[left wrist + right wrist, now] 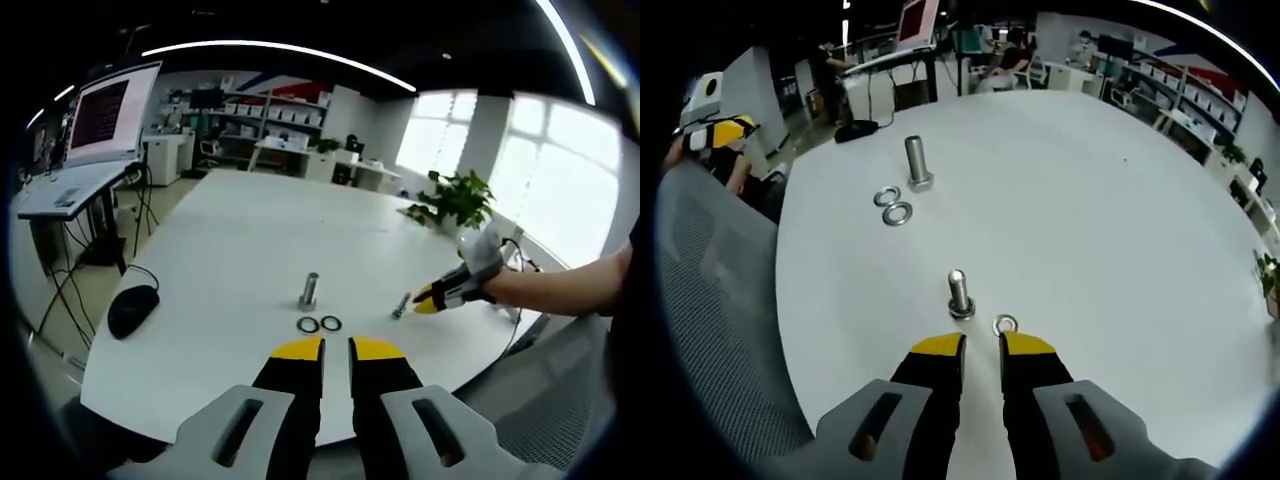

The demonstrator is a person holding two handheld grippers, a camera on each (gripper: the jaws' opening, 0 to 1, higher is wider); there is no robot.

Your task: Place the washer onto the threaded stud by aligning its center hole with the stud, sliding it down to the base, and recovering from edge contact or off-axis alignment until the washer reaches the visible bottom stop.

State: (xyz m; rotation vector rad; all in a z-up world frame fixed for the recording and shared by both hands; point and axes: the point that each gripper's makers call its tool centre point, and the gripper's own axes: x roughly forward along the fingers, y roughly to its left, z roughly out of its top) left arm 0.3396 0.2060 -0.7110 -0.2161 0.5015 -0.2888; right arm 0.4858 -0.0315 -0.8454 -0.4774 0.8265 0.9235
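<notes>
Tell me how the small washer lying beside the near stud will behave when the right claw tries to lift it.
The washer lies flat on the smooth white table, so it probably offers little edge and may slide rather than lift. It looks like thin metal: likely stiff, light, slippery. Tipped on edge, it could roll. The right claw is close, beside the stud.

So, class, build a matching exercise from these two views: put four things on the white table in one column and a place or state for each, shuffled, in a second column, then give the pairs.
Column one
1. pair of washers
2. single washer
3. computer mouse
4. tall bolt

Column two
A. black, near the table edge
B. just ahead of the right gripper
C. standing upright on its head
D. lying flat, side by side

Pairs: 1-D, 2-B, 3-A, 4-C
</notes>
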